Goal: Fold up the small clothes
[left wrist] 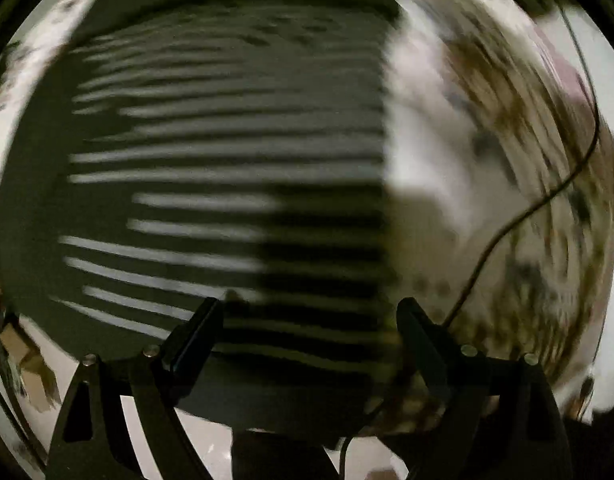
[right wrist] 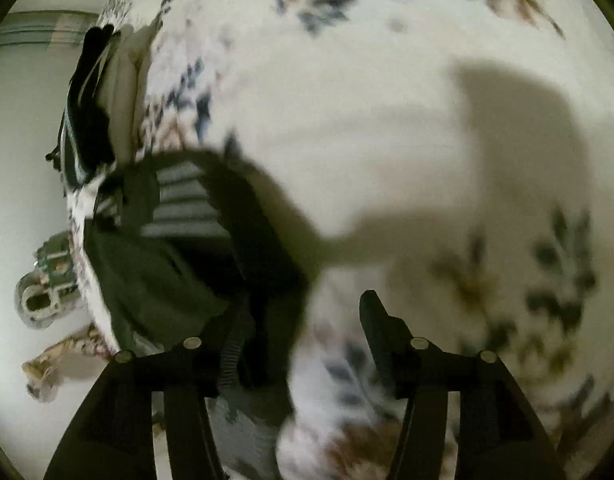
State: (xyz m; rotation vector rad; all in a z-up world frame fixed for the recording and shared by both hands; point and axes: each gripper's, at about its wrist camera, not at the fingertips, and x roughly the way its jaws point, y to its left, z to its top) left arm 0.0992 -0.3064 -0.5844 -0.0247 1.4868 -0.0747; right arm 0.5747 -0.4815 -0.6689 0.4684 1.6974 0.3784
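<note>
A dark green garment with white stripes (left wrist: 227,168) lies spread flat on a floral white bedsheet (left wrist: 487,140) and fills most of the blurred left wrist view. My left gripper (left wrist: 311,312) is open just above the garment's near edge, holding nothing. In the right wrist view the same garment (right wrist: 175,248) lies at the left, bunched near the bed's edge. My right gripper (right wrist: 303,316) is open; its left finger is over the garment's edge, its right finger (right wrist: 381,328) over the bare sheet (right wrist: 347,120).
A thin black cable (left wrist: 547,196) runs across the sheet at the right of the left wrist view. Another dark folded garment (right wrist: 87,112) lies at the bed's edge. Pale floor (right wrist: 23,160) with a sandal (right wrist: 43,296) lies beyond the bed's left side.
</note>
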